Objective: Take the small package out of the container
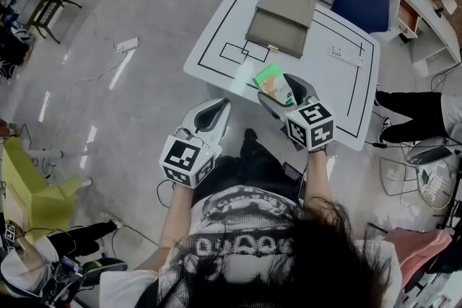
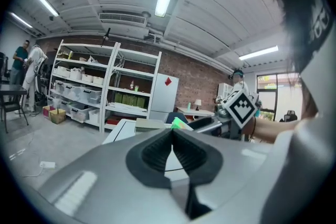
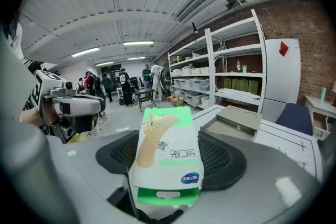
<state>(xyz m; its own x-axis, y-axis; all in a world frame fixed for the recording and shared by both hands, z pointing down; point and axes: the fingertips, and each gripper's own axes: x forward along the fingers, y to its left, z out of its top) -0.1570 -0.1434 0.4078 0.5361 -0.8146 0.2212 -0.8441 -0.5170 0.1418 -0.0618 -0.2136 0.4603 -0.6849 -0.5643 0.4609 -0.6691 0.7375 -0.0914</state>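
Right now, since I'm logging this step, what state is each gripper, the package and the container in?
Left gripper: shut, empty.
Right gripper: shut on the package.
Package: out of the container, held over the table.
Container: on the table, looks closed.
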